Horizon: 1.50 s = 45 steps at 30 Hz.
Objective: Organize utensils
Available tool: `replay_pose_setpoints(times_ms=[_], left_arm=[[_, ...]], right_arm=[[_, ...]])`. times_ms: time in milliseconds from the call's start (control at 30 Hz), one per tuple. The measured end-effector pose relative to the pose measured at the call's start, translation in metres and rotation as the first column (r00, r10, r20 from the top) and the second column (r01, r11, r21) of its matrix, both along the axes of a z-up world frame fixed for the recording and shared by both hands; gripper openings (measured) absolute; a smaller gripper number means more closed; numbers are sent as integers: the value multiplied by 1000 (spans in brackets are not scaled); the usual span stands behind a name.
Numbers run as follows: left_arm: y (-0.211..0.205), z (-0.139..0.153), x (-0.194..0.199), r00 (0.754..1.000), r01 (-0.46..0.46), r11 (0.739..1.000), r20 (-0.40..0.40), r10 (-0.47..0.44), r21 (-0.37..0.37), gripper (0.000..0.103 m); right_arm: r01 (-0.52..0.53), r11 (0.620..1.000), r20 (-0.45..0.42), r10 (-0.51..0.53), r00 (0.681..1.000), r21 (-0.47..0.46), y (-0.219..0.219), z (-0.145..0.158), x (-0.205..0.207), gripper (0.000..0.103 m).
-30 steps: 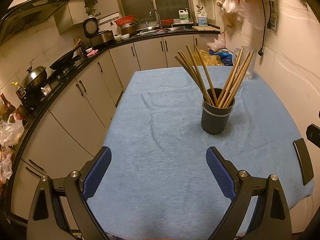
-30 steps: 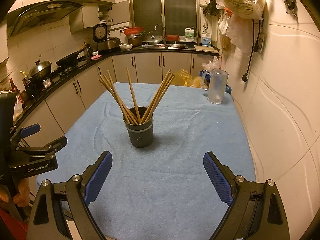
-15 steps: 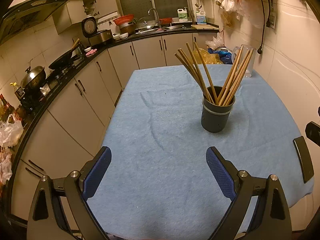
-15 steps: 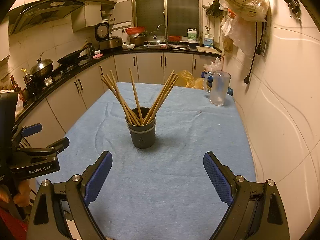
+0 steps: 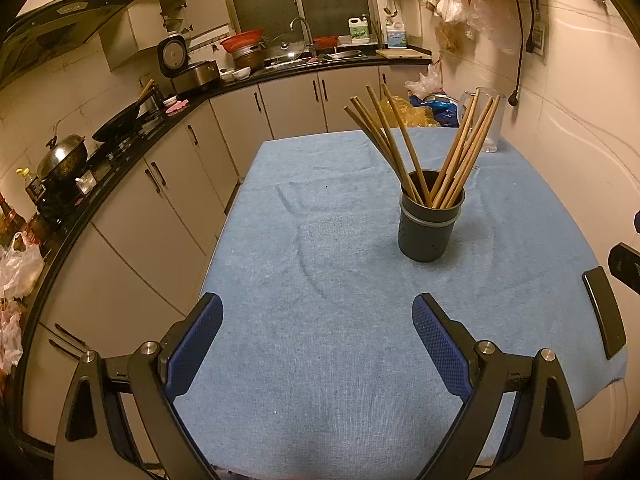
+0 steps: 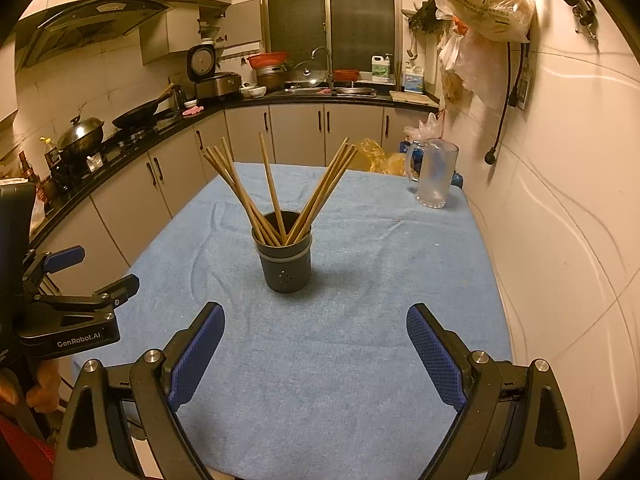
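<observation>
The chopsticks (image 6: 276, 196) all stand fanned out in the dark holder (image 6: 285, 264) in the middle of the table (image 6: 360, 360), while the left gripper (image 5: 318, 344) and the right gripper (image 6: 316, 344) hover near with jaws wide open and empty, so the sorting seems finished and the next move is probably only to pull away

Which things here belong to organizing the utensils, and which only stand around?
For the job: wooden chopsticks; dark grey round holder; open left tool; open right tool.

Only standing around: clear glass mug; blue table cloth.
</observation>
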<state>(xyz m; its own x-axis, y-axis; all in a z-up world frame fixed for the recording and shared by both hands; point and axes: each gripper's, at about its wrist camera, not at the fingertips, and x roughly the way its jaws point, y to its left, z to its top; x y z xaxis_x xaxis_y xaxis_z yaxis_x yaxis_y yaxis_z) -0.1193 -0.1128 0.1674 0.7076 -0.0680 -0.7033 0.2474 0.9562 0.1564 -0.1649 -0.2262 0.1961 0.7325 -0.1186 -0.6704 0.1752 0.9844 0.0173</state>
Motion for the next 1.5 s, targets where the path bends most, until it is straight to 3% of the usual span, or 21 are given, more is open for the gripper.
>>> replay_pose_setpoints(times_ms=[1300, 1500], left_arm=[[5, 4, 18, 997, 72, 997, 20, -72, 1, 95], [16, -9, 38, 999, 23, 1000, -34, -23, -8, 95]], right_arm=[[69, 998, 20, -69, 997, 1, 8, 7, 5, 95], [80, 997, 10, -80, 997, 7, 4, 1, 12, 95]])
